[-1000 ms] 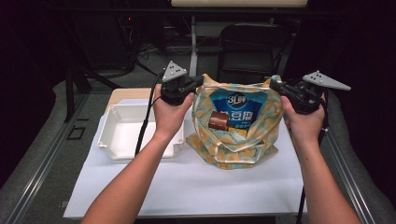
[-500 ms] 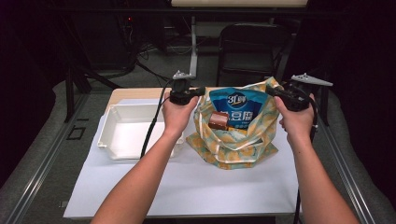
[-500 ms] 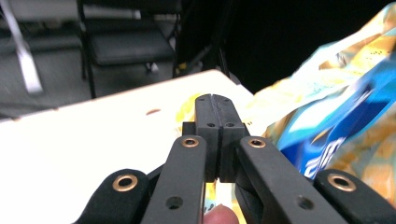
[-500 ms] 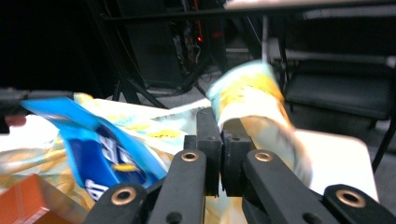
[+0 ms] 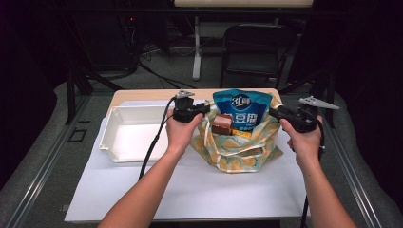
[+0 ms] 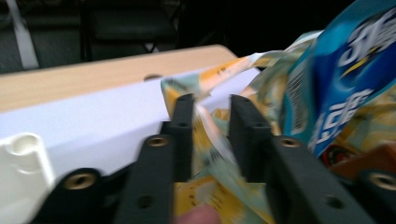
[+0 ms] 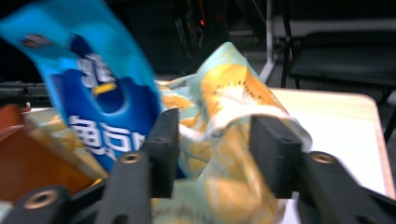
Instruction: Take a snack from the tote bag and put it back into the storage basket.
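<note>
Yellow-patterned fabric bag [image 5: 237, 147]; slumped, mouth open.

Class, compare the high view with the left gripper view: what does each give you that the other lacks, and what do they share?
High view: the right tongs at the right-hand rim of the yellow-patterned cloth bag, the whole white plastic tray, and a black chair behind the table. Left gripper view: a close look between the left tongs, whose jaws have just been opening, with the bag's rim loose in the gap. Both: the bag, the blue snack pouch standing in it, and the tray's corner.
</note>
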Action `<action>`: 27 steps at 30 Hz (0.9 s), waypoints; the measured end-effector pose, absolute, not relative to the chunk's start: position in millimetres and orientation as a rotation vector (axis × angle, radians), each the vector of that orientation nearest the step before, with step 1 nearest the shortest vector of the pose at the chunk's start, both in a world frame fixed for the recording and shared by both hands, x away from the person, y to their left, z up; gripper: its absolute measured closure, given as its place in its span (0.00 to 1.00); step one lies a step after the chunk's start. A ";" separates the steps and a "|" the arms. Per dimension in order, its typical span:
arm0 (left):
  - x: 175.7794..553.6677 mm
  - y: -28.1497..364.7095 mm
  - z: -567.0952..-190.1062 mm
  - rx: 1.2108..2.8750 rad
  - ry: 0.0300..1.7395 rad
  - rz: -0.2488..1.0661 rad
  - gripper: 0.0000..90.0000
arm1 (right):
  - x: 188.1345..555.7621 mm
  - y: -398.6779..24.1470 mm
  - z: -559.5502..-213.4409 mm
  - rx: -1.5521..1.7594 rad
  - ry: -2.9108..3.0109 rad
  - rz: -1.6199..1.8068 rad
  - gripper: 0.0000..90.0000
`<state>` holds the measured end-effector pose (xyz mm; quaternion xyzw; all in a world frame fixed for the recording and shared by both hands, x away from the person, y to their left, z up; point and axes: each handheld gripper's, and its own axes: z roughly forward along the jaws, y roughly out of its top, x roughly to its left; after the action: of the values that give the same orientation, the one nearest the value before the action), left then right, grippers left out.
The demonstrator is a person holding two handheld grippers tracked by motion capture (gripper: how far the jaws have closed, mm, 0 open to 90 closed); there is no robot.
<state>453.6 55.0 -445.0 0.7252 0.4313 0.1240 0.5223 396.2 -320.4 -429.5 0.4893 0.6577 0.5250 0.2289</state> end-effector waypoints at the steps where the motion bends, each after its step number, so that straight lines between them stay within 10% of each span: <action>1: 449.0 60.2 -440.4 1.718 1.024 0.295 0.66 | 392.0 -321.3 -427.8 1.343 1.794 1.450 0.51; 15: 409.4 64.4 -452.0 1.742 0.981 0.340 0.36 | 373.9 -311.0 -441.1 1.503 1.736 1.442 0.21; 27: 405.9 41.8 -480.0 1.899 0.977 0.267 0.72 | 376.7 -289.1 -470.3 1.462 1.846 1.294 1.00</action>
<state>405.9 41.8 -480.0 0.7767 0.3994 0.1091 0.4747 376.7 -289.1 -470.3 0.5301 0.6694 0.4692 0.2253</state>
